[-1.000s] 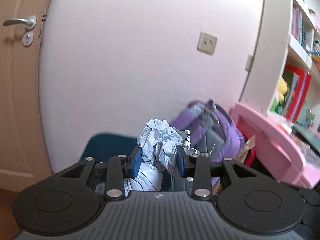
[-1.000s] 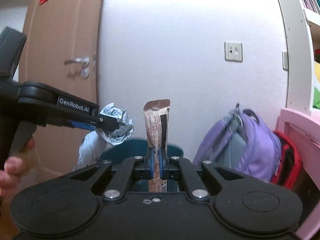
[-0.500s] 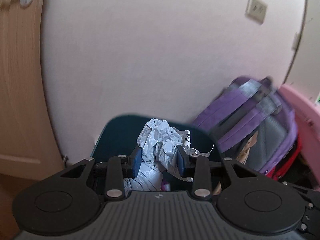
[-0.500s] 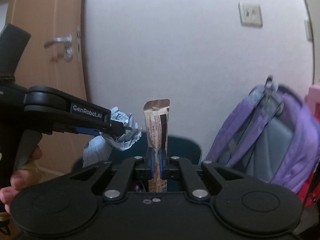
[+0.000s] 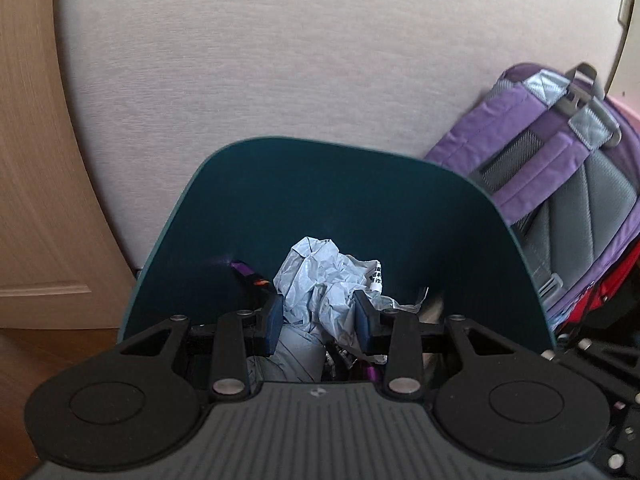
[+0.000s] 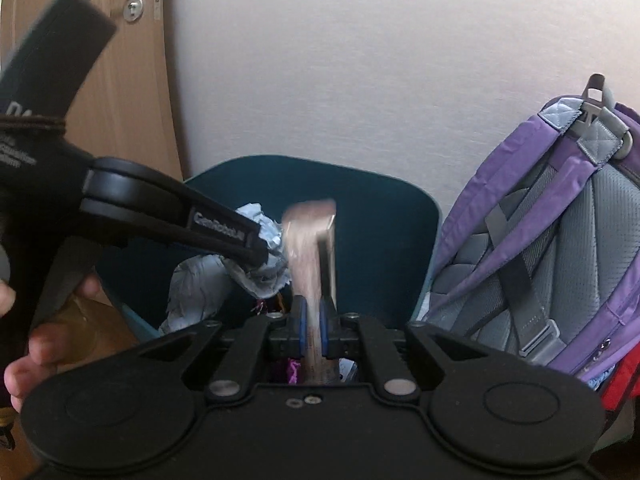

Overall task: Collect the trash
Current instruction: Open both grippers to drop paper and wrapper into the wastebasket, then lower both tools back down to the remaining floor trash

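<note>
Both grippers lowered over bin [image 5: 400, 216] | left gripper [image 6: 264, 252] reads "GenRobot.AI"

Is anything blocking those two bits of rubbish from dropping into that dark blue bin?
Nothing visible does. The crumpled wrapper in the left gripper and the snack packet in the right gripper are both over the open bin.

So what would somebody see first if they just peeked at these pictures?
Probably the big dark teal bin against the wall. Above its mouth the left claw squeezes a crumpled grey plastic bag, and the right claw holds a tall snack wrapper. A purple backpack leans to the bin's right.
</note>
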Tool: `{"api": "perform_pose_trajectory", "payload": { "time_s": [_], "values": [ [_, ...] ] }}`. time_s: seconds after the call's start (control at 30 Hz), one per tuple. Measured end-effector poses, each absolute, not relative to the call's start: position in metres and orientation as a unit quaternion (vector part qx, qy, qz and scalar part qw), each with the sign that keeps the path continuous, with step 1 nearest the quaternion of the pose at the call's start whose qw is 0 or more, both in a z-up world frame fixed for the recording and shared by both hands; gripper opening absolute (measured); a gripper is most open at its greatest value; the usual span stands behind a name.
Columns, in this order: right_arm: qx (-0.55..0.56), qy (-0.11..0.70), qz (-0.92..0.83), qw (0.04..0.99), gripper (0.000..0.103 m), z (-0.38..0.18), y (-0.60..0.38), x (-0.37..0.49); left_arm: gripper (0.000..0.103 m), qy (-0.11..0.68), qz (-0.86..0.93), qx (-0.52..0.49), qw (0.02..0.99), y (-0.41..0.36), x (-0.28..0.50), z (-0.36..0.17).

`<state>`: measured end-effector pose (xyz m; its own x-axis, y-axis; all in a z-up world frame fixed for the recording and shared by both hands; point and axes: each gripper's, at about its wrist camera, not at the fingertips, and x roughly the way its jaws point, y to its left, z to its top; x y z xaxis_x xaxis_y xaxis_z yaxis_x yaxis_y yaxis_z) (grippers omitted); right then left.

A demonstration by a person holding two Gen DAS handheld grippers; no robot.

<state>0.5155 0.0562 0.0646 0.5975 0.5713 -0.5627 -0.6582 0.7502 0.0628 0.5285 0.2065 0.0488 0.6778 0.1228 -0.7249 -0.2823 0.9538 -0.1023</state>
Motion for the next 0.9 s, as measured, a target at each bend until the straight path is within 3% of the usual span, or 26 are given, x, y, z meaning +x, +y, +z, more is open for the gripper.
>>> {"api": "perform_pose_trajectory", "payload": {
  "time_s": [0.13, 0.33, 0.9],
  "values": [
    [-0.075, 0.291, 0.349, 0.888, 0.016, 0.068, 0.058, 0.515, 0.038, 0.398, 0.112, -0.097, 0.905, 0.204, 0.530, 0.044],
    [-0.084, 0.291, 0.350, 0.886, 0.033, 0.076, 0.057, 0.504, 0.067, 0.389, 0.106, -0.102, 0.909, 0.204, 0.516, 0.050],
    [-0.063, 0.268, 0.335, 0.901, 0.055, 0.130, -0.002, 0.447, 0.070, 0.344, 0.093, -0.068, 0.932, 0.158, 0.435, 0.114]
  ]
}}
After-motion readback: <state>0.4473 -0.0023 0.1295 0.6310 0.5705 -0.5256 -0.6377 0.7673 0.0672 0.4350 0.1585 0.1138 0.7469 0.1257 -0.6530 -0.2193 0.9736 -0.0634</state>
